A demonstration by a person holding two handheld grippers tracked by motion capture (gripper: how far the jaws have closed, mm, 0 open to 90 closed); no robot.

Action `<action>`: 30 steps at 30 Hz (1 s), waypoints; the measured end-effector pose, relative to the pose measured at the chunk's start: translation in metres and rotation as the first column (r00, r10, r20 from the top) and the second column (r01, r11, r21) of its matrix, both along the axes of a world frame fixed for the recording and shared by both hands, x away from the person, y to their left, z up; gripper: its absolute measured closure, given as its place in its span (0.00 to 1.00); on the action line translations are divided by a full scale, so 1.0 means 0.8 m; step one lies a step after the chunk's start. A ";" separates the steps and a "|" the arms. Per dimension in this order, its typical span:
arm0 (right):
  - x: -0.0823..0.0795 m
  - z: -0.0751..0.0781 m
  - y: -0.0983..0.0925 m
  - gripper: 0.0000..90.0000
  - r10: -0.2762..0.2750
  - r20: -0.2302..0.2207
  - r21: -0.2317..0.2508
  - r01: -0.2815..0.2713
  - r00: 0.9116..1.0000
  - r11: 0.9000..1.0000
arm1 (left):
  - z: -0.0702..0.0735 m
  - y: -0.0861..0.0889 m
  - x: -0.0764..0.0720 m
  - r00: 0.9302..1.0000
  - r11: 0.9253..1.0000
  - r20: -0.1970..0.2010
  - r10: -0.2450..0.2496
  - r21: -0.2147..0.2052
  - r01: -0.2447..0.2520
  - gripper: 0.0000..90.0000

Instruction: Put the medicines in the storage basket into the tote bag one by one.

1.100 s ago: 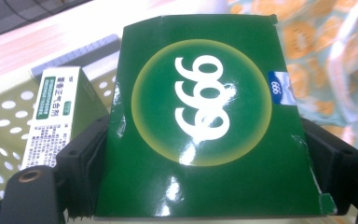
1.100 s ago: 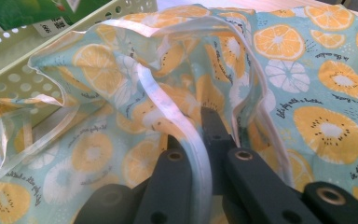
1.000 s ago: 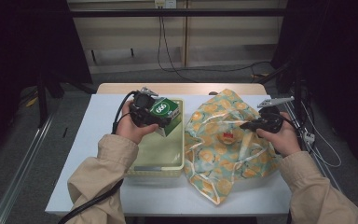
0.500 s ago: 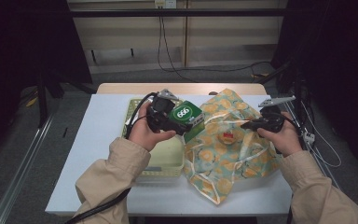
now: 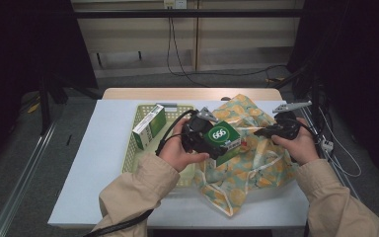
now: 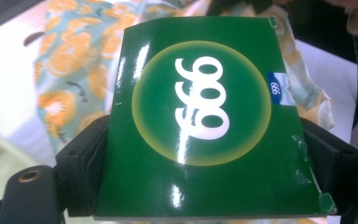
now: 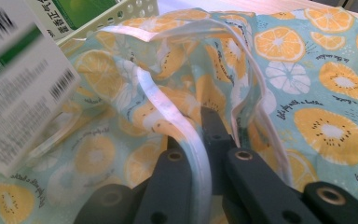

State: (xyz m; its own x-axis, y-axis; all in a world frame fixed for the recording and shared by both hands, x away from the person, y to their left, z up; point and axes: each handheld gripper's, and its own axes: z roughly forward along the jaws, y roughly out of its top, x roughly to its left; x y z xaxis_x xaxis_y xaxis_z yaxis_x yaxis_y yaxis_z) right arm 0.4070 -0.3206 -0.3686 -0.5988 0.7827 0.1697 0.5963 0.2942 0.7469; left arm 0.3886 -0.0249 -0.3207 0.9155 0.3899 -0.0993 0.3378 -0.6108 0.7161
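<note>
Left gripper has carried green box, clenched, from basket toward fruit-print bag; right gripper pinches bag's rim open to receive it.

Left tool clamped; right tool pinched closed.

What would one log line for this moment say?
left tool: shut on glossy green "999" cardboard box, above bag | right tool: shut on white rim of orange-print fabric bag | pale green plastic basket: second green-white box inside
</note>
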 end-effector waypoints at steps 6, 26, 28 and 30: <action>-0.001 0.001 -0.003 1.00 0.002 0.003 0.006 -0.002 1.000 1.000 | -0.018 -0.020 0.000 1.000 1.000 -0.017 -0.016 0.000 0.016 0.18; -0.002 0.003 -0.004 1.00 0.007 0.010 0.013 -0.007 1.000 1.000 | -0.059 -0.058 0.019 0.999 0.997 -0.034 -0.009 0.079 0.011 0.18; -0.002 0.004 -0.004 1.00 0.008 0.011 0.016 -0.008 1.000 1.000 | -0.062 -0.062 0.024 0.999 0.996 -0.037 -0.004 0.085 0.007 0.18; -0.002 0.005 -0.003 1.00 0.010 0.014 0.014 -0.010 1.000 1.000 | -0.065 -0.066 0.028 0.999 0.995 -0.041 0.003 0.097 0.001 0.18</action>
State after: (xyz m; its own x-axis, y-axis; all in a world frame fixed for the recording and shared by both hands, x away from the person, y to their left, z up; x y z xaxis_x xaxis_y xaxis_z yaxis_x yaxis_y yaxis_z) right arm 0.4056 -0.3227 -0.3642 -0.6092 0.7741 0.1723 0.5829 0.2898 0.7591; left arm 0.4108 -0.0778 -0.3727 0.9112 0.4001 -0.0980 0.3658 -0.6767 0.6389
